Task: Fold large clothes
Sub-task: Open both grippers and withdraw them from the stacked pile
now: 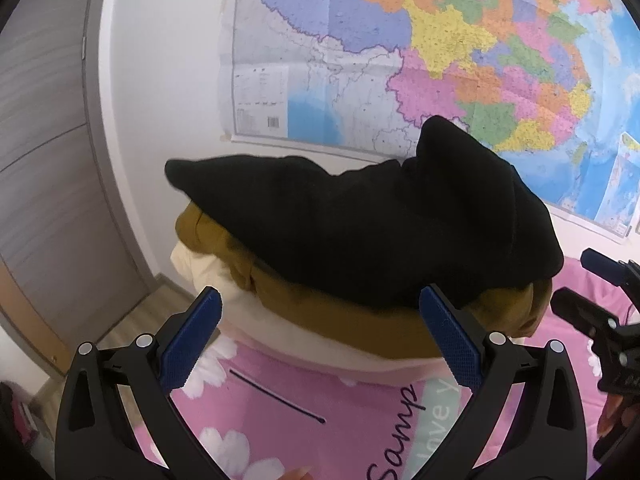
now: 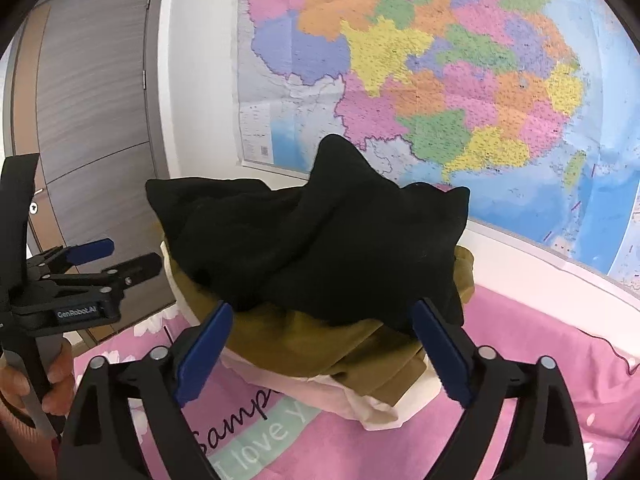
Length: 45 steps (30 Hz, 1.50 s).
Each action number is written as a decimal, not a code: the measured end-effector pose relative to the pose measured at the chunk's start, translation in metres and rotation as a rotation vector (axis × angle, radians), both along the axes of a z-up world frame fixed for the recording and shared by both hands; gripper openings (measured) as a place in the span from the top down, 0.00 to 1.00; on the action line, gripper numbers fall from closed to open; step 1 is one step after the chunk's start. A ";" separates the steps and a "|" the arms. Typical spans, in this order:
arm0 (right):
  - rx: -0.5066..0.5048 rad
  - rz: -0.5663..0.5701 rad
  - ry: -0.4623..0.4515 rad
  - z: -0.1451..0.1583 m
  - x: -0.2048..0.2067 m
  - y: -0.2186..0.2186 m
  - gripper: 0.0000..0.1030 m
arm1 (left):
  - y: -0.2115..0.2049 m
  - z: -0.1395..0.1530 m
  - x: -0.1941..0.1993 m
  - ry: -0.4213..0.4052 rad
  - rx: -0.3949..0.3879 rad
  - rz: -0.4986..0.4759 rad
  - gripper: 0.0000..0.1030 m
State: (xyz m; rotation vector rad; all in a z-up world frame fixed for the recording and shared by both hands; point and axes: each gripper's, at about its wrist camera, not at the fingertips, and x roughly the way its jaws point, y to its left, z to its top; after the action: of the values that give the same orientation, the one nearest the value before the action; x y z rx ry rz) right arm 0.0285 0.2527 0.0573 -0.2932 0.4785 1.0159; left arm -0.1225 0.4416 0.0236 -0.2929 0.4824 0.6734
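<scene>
A crumpled black garment (image 1: 360, 220) (image 2: 320, 240) lies on top of a small pile on the pink bed sheet (image 1: 300, 400) (image 2: 540, 340). Under it is a folded mustard-brown garment (image 1: 328, 316) (image 2: 320, 352), and at the bottom a pale cream-pink one (image 1: 280, 336) (image 2: 360, 400). My left gripper (image 1: 320, 340) is open, its blue pads just short of the pile with nothing between them; it also shows at the left in the right wrist view (image 2: 134, 254). My right gripper (image 2: 322, 350) is open wide at the pile's near edge, gripping nothing. It also shows at the right edge of the left wrist view (image 1: 576, 280).
A large coloured map (image 1: 440, 60) (image 2: 440, 80) hangs on the white wall behind the bed. A grey wooden door (image 1: 40, 140) (image 2: 92, 120) stands to the left, with wood floor (image 1: 120, 320) beside the bed. A hand (image 2: 24, 384) holds the left gripper's handle.
</scene>
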 end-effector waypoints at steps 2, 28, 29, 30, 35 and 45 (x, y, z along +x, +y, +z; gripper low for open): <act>0.003 0.002 -0.004 -0.002 -0.005 -0.003 0.08 | -0.004 -0.003 -0.003 0.003 -0.012 0.006 0.05; 0.031 0.019 0.004 -0.018 -0.072 -0.058 0.06 | -0.075 -0.016 -0.053 0.040 0.037 0.107 0.05; 0.035 0.017 -0.001 -0.018 -0.074 -0.060 0.06 | -0.077 -0.015 -0.055 0.042 0.042 0.111 0.05; 0.038 0.017 -0.003 -0.017 -0.075 -0.061 0.06 | -0.079 -0.015 -0.057 0.041 0.045 0.115 0.05; 0.053 0.010 -0.013 -0.017 -0.081 -0.068 0.06 | -0.089 -0.012 -0.066 0.027 0.060 0.123 0.05; 0.062 0.013 -0.019 -0.018 -0.090 -0.076 0.06 | -0.100 -0.013 -0.077 0.033 0.068 0.150 0.05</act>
State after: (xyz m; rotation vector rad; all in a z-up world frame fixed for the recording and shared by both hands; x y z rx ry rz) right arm -0.0618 0.1769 0.0389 -0.2505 0.4282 1.0375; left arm -0.1993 0.3419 0.0108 -0.2563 0.4710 0.8402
